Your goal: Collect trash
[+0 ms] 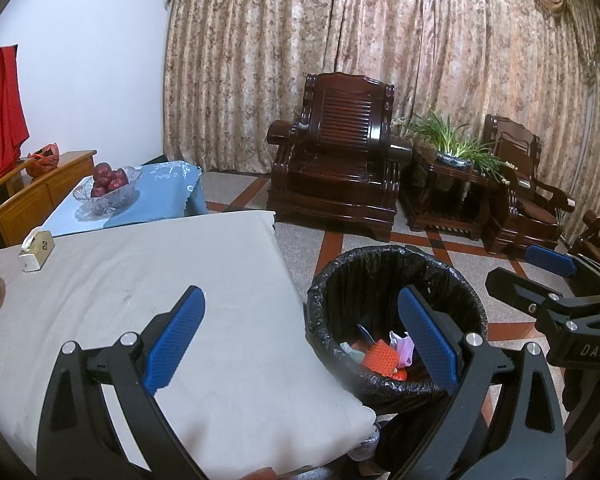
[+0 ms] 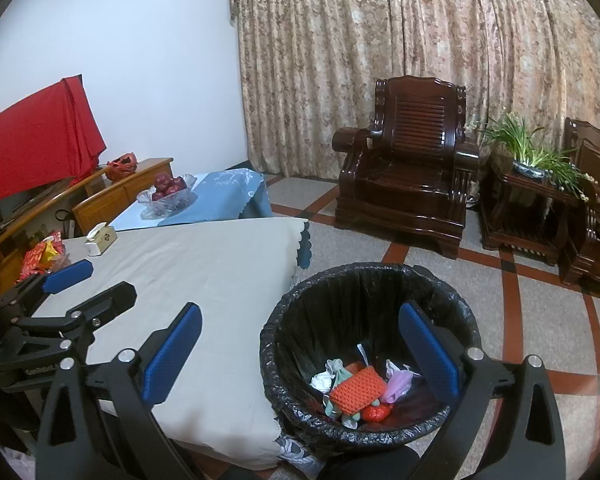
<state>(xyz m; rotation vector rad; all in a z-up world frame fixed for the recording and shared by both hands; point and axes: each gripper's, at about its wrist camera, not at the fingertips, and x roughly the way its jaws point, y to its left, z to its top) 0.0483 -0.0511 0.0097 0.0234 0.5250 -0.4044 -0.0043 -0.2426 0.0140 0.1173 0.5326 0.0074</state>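
Both grippers hung over the near corner of the cloth-covered counter [image 1: 148, 280], beside the trash bin [image 2: 370, 356] on the tiled floor [image 2: 540, 320]. The left gripper [image 1: 304, 340] had its jaws wide apart and held nothing; one blue pad sat over the grey cloth, the other over the bin's mouth. The right gripper [image 2: 300, 354] stood the same way, jaws spread and empty, straddling the counter's edge and the bin.

The bin, lined with a black bag, stood just beside the counter's corner. At its bottom lay the trash: an orange knitted piece [image 2: 358, 390], crumpled white paper [image 2: 323, 380], a pale purple scrap [image 2: 399, 385] and something red [image 2: 376, 412] under the orange piece.

Farther back on the counter sat a tissue box [image 1: 36, 250]. Beyond it, on a blue cloth, was a glass bowl of red apples [image 1: 108, 188]. A dark wooden armchair [image 1: 340, 168] stood before the patterned curtains [image 1: 380, 40], with a potted plant [image 1: 454, 144] on a side table next to it.
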